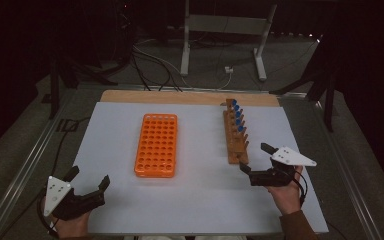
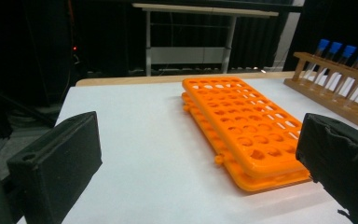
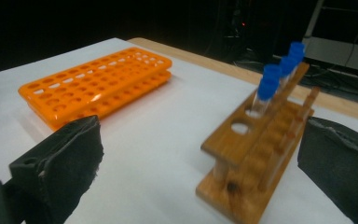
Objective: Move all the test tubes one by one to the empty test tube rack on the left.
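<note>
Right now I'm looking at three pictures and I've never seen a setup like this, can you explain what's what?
A person sits at a white table with a hand-held tool in each hand: two black jaws that pinch, like tongs. The high view looks down from above; there the left gripper is at the bottom left and the right gripper at the right. The other two pictures come from small cameras riding on each tool, looking out between its jaws. On the table lie an empty orange tube rack and a wooden rack holding blue-capped tubes. Both tools stand open and hold nothing; the right one is near the wooden rack's front end.
</note>
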Demonstrator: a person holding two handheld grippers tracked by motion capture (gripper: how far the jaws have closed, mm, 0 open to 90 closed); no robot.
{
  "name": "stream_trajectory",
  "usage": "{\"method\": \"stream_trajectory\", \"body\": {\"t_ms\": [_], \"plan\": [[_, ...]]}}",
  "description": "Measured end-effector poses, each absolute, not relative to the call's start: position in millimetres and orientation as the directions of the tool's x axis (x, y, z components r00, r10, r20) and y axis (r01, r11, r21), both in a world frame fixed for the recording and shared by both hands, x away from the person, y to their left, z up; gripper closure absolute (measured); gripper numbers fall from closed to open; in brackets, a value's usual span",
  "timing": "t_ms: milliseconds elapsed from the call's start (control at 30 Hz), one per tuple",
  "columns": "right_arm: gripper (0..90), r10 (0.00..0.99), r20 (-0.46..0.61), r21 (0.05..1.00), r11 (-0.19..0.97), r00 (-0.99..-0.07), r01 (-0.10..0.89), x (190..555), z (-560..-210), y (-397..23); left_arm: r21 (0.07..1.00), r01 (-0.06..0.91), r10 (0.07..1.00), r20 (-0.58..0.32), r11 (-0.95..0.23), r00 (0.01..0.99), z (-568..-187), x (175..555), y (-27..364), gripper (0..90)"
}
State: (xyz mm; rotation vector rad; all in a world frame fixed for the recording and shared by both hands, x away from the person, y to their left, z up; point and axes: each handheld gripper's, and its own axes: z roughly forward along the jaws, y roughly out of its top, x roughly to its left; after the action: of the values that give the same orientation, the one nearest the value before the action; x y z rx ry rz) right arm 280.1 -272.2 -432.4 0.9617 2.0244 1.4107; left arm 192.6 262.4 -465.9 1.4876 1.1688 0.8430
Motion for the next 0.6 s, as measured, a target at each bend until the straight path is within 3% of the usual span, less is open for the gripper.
{"method": "stream_trajectory", "body": {"t_ms": [233,600], "plan": [[0.1,0.777,-0.025,0.939,0.234,-0.629,0.252,297,-417,-269,0.97,0.242,0.96,-0.068,0.0,0.273,-467,193,263,1.1],[0.1,0.803,0.019,0.94,0.188,-0.595,0.283,338,-410,-274,0.97,0.242,0.962,-0.072,0.006,0.262,-469,192,265,1.1]]}}
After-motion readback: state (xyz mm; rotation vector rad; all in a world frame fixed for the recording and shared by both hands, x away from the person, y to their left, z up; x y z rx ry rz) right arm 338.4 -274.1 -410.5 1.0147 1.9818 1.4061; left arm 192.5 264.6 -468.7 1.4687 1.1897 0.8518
